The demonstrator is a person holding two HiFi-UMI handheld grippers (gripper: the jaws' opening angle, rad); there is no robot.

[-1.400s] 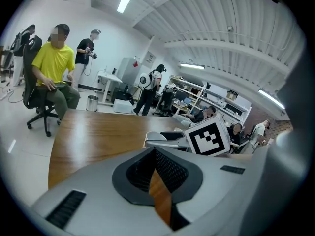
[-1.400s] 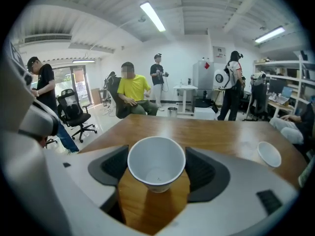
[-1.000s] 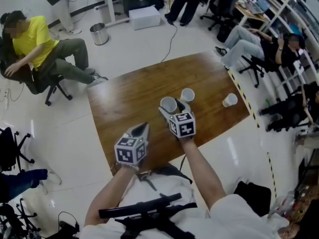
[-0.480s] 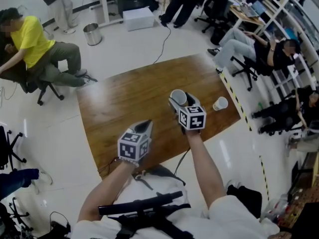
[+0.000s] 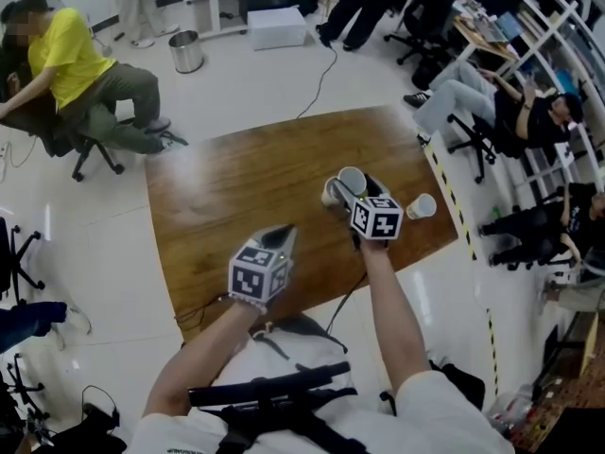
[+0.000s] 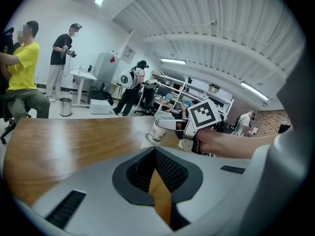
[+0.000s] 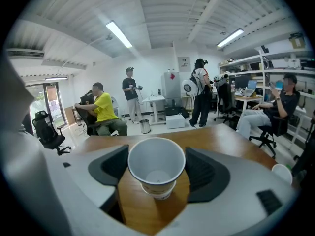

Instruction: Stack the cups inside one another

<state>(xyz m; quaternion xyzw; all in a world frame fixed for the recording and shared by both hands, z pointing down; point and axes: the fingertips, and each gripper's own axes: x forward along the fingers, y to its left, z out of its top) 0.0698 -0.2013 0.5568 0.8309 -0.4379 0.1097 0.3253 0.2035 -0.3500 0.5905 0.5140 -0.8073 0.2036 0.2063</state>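
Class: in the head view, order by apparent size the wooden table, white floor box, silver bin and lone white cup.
1. Brown wooden table.
2. White rectangular box.
3. Silver cylindrical bin.
4. White paper cup by the table's right edge, only a little smaller than the bin.

The head camera looks steeply down on a wooden table (image 5: 246, 187). Each gripper view sits close behind its own jaws, facing over that same tabletop; the left view catches the right gripper (image 6: 160, 129) ahead.
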